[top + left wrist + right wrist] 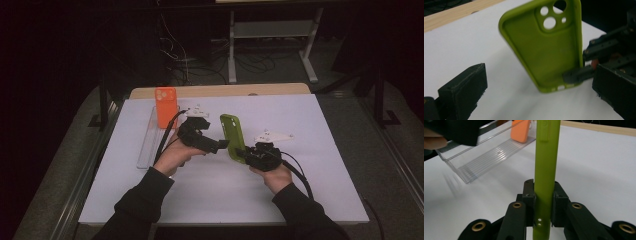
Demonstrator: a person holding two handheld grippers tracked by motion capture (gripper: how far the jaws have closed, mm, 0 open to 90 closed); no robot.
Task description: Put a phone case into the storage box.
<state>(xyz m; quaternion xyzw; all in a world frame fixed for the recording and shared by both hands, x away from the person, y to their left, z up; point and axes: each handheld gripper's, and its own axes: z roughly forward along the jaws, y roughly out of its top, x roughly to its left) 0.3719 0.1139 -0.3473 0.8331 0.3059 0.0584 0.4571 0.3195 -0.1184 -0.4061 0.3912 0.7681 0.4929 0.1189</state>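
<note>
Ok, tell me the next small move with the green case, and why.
Probably bring the left hand-held gripper in and close it on the free edge of the green phone case. Its jaws stand open beside the case, while the right hand-held gripper holds it upright off the table by its lower end.

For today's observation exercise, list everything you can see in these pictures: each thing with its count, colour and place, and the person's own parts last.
Green phone case: one, lime green, held upright on edge above the table's middle.
Orange phone case: one, orange, standing at the far end of the clear tray.
Clear tray: one, see-through, long and narrow, at the table's left.
Table: one, white top with a wooden strip along the far edge.
Right tongs: one, black, shut on the green case's lower end.
Left tongs: one, black, open, beside the green case.
Hands and sleeves: two, dark sleeves, at the near edge.
</note>
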